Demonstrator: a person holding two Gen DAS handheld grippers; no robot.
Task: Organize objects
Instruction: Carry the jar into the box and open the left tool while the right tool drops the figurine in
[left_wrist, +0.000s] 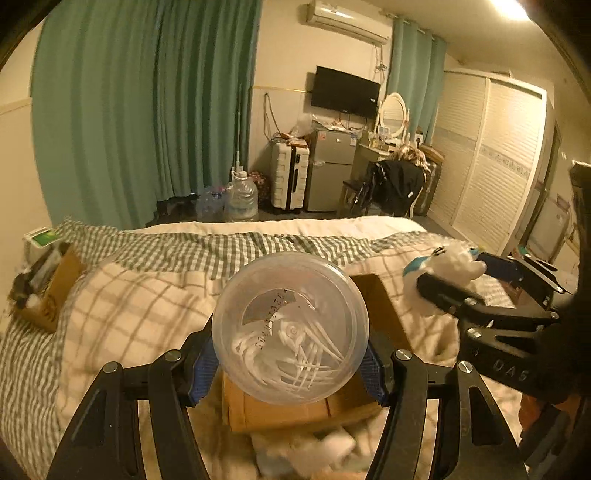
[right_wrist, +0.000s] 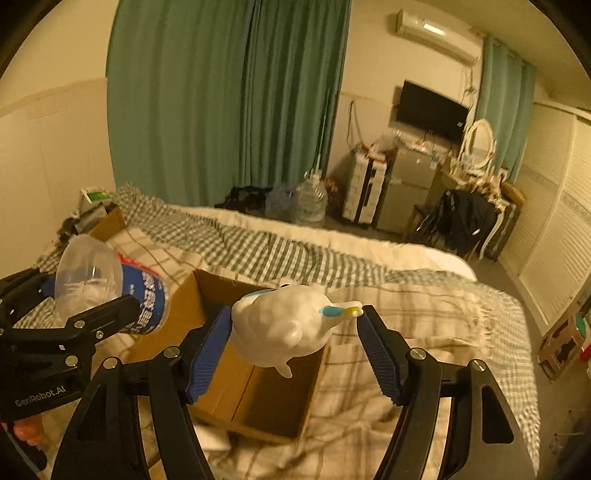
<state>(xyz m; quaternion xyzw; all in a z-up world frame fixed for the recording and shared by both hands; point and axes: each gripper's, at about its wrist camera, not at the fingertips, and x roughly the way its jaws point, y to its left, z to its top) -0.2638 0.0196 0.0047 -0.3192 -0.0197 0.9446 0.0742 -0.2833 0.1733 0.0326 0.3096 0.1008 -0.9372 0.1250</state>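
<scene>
My left gripper (left_wrist: 290, 363) is shut on a clear round plastic jar (left_wrist: 290, 332) with white sticks inside and a blue label (right_wrist: 146, 299). It holds the jar above an open cardboard box (right_wrist: 266, 402) on the bed. My right gripper (right_wrist: 291, 332) is shut on a white plush duck toy (right_wrist: 284, 328) with a blue and yellow beak, held over the same box. The right gripper with the toy (left_wrist: 448, 267) also shows at the right of the left wrist view. The left gripper (right_wrist: 92, 317) shows at the left of the right wrist view.
The bed carries a checked blanket (left_wrist: 147, 295). A second cardboard box (left_wrist: 55, 291) with items sits at the bed's far left corner. Beyond the bed stand water bottles (left_wrist: 240, 199), a white suitcase (left_wrist: 290, 181), a small fridge (left_wrist: 330, 170) and a chair with dark clothes (left_wrist: 399, 188).
</scene>
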